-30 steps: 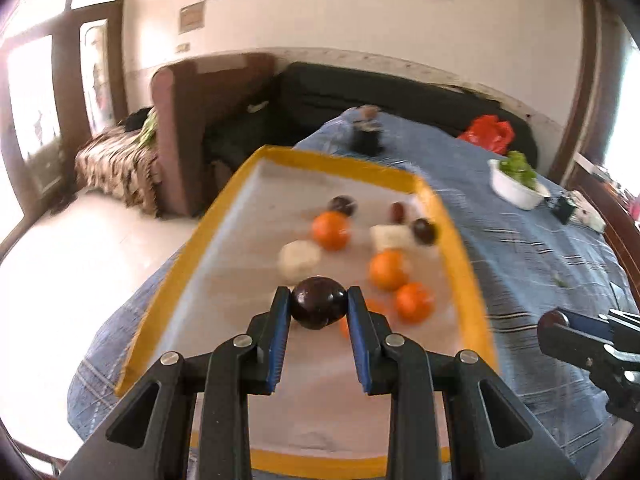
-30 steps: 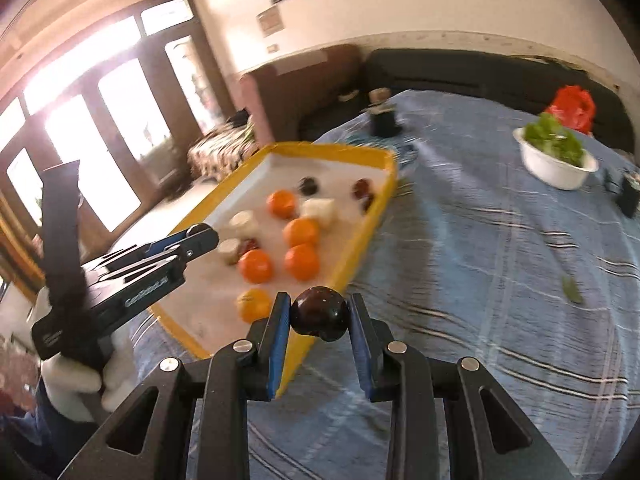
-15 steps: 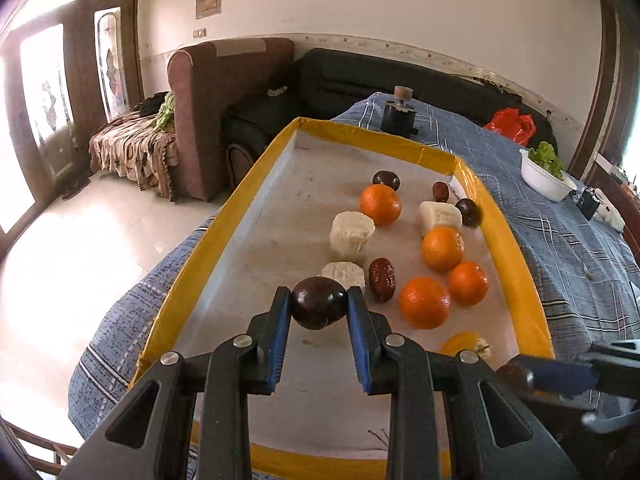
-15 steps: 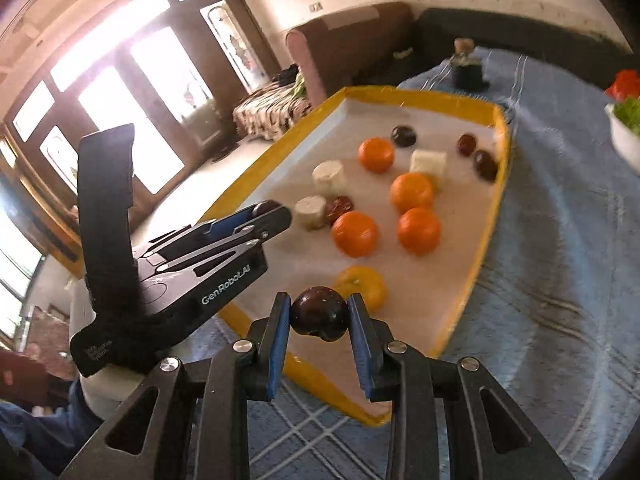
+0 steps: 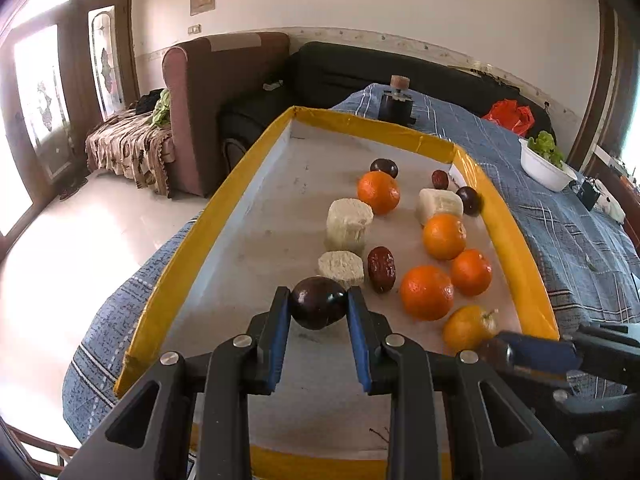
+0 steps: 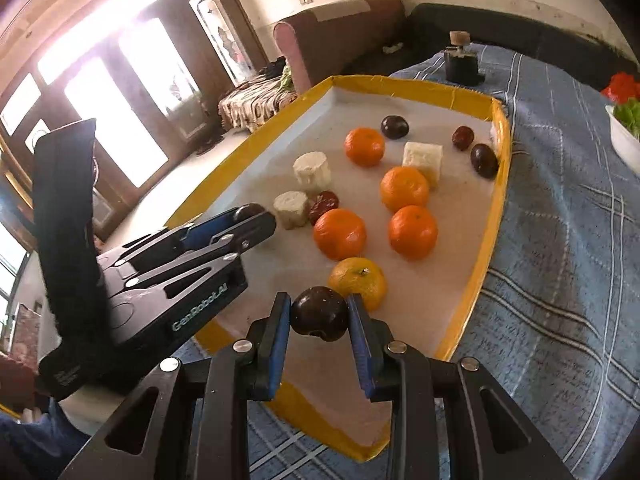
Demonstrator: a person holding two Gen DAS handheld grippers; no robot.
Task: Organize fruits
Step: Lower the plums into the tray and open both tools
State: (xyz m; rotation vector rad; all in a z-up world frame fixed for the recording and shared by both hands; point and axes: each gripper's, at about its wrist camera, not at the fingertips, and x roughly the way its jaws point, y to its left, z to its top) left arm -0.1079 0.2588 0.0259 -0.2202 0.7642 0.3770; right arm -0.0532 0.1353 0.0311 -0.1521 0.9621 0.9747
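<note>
A yellow-rimmed tray (image 5: 188, 248) (image 6: 496, 200) lies on a blue checked cloth. In it are several oranges (image 5: 426, 292) (image 6: 339, 233), pale white chunks (image 5: 349, 224) (image 6: 312, 169), red dates (image 5: 381, 269) and dark plums (image 5: 384, 168) (image 6: 483, 160). My left gripper (image 5: 318, 309) is shut on a dark plum (image 5: 318, 303) low over the tray's near part. My right gripper (image 6: 319, 313) is shut on another dark plum (image 6: 319, 313) over the tray's near right corner, beside a yellowish orange (image 6: 358, 280). Each gripper shows in the other's view, the left gripper (image 6: 256, 216) and the right gripper (image 5: 496, 354).
A white bowl of greens (image 5: 546, 164) and a red bag (image 5: 510, 114) are at the far right of the cloth. A dark jar with a cork lid (image 5: 396, 102) (image 6: 462, 60) stands behind the tray. Sofas and a bright floor lie to the left.
Both grippers came down closer over the tray, each keeping its plum. The right gripper swung left from above the cloth to the tray's near corner.
</note>
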